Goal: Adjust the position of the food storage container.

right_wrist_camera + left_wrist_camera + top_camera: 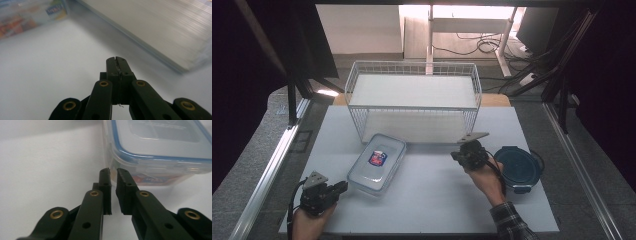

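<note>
A clear rectangular food box (377, 162) with a blue-sealed lid and a red and blue label lies on the white table, in front of the basket's left corner. My left gripper (343, 186) sits just left of its near end. In the left gripper view the box (160, 145) stands right ahead of the left gripper (113, 171), whose jaws are a narrow gap apart with nothing between them. My right gripper (455, 155) is near the table's middle right, pointing left. In the right gripper view the right gripper (116, 58) is shut and empty, with the box (25, 17) blurred far ahead.
A white wire basket (412, 106) with a white liner stands at the back centre; its wall (160, 27) runs along the right gripper's right. A round dark blue lidded container (517, 167) sits beside the right hand. Metal rails flank the table.
</note>
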Demonstrator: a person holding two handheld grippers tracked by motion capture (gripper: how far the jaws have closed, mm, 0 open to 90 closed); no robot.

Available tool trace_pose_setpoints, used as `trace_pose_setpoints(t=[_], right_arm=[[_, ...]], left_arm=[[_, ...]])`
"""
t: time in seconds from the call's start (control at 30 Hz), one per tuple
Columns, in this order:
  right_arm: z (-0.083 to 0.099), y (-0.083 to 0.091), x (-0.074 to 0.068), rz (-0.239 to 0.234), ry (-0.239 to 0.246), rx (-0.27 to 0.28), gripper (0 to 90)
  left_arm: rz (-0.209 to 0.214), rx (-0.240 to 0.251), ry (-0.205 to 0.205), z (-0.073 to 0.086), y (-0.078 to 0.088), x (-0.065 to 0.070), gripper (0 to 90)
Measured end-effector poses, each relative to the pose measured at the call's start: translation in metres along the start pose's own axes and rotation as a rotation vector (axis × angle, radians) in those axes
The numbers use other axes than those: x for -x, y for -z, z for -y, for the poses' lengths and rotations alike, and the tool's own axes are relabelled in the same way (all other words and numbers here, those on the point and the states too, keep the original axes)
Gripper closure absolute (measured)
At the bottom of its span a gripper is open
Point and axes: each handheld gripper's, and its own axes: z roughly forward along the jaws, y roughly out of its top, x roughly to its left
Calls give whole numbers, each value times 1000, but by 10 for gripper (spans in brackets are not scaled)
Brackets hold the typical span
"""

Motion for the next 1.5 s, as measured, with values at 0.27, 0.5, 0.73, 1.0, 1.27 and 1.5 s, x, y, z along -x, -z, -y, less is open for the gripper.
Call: trace_pose_setpoints(t=[0.27, 0.5, 0.73, 1.0, 1.27, 1.5], right_arm=[[-38, -56, -18, -90, 51, 37, 892], [-68, -98, -26, -132, 92, 53, 892], [-101, -141, -40, -227, 120, 48, 892], [-99, -141, -34, -299, 168, -65, 894], [-66, -118, -40, -289, 188, -122, 894], [-42, -97, -43, -282, 207, -112, 893]], left_arm=[[37, -79, -29, 1, -8, 9, 864], [43, -89, -22, 0, -13, 11, 852], [47, -106, 7, 0, -16, 4, 838], [67, -121, 30, -3, -24, 1, 861], [67, -124, 25, -10, -35, -2, 871], [69, -119, 12, -20, -46, -6, 891]])
